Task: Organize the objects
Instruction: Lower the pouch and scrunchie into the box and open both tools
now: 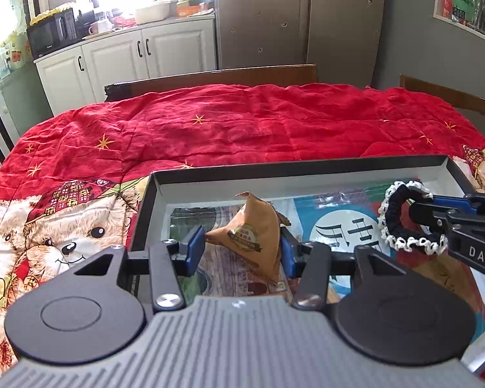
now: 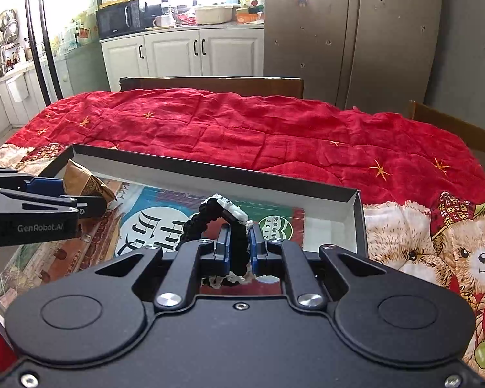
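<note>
Grippers first: our left gripper (image 1: pixel 242 245) is clamped on a brown pyramid-shaped paper snack packet (image 1: pixel 253 232), and our right gripper (image 2: pixel 239 245) is pinched nearly together on a black fabric scrunchie with white lace trim (image 2: pixel 221 215). Both hang over the shallow dark-rimmed cardboard box (image 1: pixel 294 166) at the near edge of the red quilt (image 1: pixel 242 123). We'd say lower each a touch and let go well apart, packet left, scrunchie right. Inside the box lie flat printed sheets (image 2: pixel 165 223), nothing else we can spot.
</note>
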